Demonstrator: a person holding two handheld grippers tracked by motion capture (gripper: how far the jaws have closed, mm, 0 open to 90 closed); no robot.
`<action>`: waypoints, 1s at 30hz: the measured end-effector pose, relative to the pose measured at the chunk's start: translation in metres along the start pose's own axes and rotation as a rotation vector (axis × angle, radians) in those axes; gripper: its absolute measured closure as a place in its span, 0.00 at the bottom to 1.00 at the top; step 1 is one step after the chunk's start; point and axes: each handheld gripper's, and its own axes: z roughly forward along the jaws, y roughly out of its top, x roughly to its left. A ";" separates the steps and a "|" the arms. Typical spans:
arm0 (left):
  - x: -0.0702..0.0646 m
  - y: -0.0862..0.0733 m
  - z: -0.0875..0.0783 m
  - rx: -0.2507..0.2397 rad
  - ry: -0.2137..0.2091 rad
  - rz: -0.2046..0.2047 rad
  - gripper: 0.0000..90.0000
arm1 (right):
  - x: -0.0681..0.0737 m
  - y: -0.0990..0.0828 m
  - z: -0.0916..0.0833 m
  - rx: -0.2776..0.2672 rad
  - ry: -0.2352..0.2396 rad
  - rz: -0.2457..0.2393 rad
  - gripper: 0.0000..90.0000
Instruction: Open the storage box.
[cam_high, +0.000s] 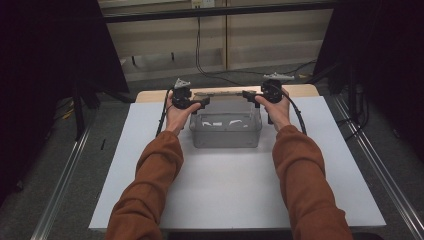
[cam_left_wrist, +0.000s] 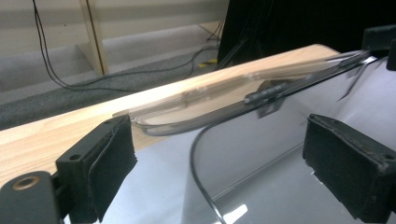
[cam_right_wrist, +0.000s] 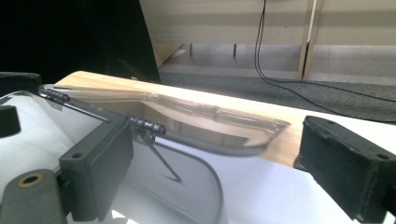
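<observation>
Grippers (cam_high: 226, 98) flanking clear bin (cam_high: 226, 131)

Box's (cam_high: 226, 131) white contents indistinct

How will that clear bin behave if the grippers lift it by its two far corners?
The clear bin looks thin-walled and holds little, so probably light. Its glossy plastic may slip against the pads. The hinged lid lies open behind it and would likely swing or flop once lifted.
</observation>
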 end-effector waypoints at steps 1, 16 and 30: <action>-0.001 0.001 -0.002 -0.008 -0.004 0.002 0.10 | 0.000 -0.001 -0.002 -0.004 -0.003 -0.004 0.10; -0.011 0.001 -0.050 -0.136 0.012 0.030 0.05 | 0.012 -0.005 -0.036 -0.079 -0.043 -0.087 0.07; -0.016 -0.026 -0.083 -0.155 0.023 0.085 0.04 | 0.033 -0.012 -0.057 -0.156 -0.050 -0.134 0.05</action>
